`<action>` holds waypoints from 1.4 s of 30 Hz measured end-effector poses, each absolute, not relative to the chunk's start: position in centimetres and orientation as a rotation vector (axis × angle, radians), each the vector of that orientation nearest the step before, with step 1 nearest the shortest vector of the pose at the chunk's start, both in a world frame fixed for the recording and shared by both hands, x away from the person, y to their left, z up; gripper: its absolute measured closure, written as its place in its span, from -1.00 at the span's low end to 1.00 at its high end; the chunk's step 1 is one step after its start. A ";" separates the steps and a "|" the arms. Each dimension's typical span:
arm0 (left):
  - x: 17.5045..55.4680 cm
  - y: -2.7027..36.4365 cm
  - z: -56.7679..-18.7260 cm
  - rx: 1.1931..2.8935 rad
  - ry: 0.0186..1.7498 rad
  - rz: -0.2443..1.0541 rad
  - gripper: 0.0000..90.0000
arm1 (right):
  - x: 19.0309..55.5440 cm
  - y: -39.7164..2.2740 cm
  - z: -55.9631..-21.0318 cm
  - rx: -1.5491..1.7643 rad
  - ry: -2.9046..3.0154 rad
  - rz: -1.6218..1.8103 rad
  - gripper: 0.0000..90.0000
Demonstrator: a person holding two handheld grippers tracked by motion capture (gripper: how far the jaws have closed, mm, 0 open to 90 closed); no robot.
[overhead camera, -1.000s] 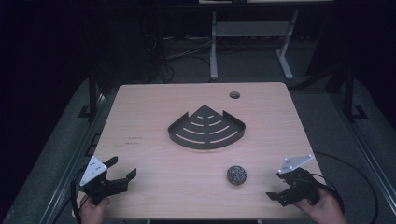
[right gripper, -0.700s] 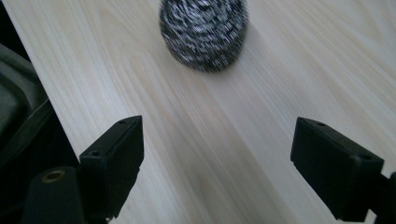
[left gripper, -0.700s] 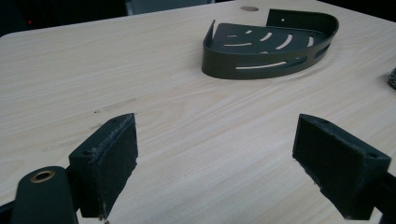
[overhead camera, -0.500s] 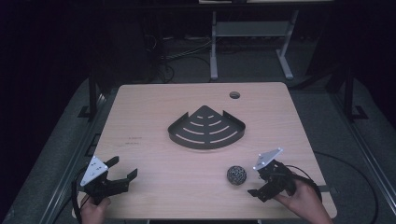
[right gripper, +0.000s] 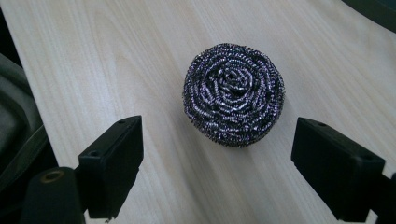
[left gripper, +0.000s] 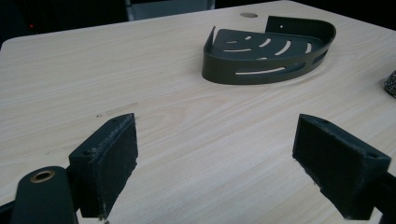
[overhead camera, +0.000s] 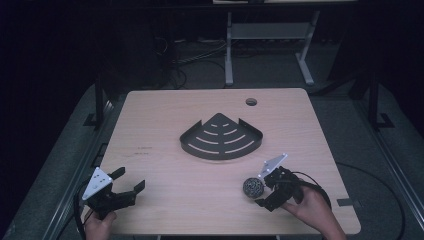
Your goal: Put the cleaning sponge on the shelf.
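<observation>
A round steel-wool scourer lies on the wooden table near its front right. My right gripper stands open just right of it, jaws pointing at the ball. In the right gripper view the scourer sits a little ahead of the gripper, not between the pads. A dark quarter-round slotted shelf basket rests empty at the table's middle. My left gripper is open at the front left, with nothing in it. The left gripper view shows its jaws wide apart over bare wood, the basket beyond and the scourer at the right edge.
A round cable hole is in the table near its far edge. Beyond the table, a white metal frame and cables lie on the dark floor. The table's front edge runs just under both hands.
My right gripper has moved left across the table's front until its jaws reach the scourer. The left gripper, the scourer and the basket have stayed put.
</observation>
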State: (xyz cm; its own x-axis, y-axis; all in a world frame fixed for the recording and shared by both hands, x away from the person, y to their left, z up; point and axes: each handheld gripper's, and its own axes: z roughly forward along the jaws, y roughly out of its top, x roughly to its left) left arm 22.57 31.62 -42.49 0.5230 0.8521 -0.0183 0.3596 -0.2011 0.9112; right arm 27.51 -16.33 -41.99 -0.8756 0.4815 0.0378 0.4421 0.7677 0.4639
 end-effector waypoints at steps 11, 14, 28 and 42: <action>22.6 31.4 -42.5 1.785 1.006 0.621 -0.70 | 28.3 -15.2 -42.3 0.745 2.891 0.682 -0.63; 22.6 31.3 -42.6 1.789 1.007 0.624 -0.70 | 28.6 -15.0 -42.4 0.752 2.893 0.680 -0.63; 22.6 31.4 -42.5 1.780 1.007 0.622 -0.70 | 29.3 -14.1 -42.9 0.754 2.902 0.630 -0.58; 22.6 31.4 -42.5 1.780 1.009 0.623 -0.70 | 29.9 -13.1 -43.6 0.753 2.907 0.556 -0.47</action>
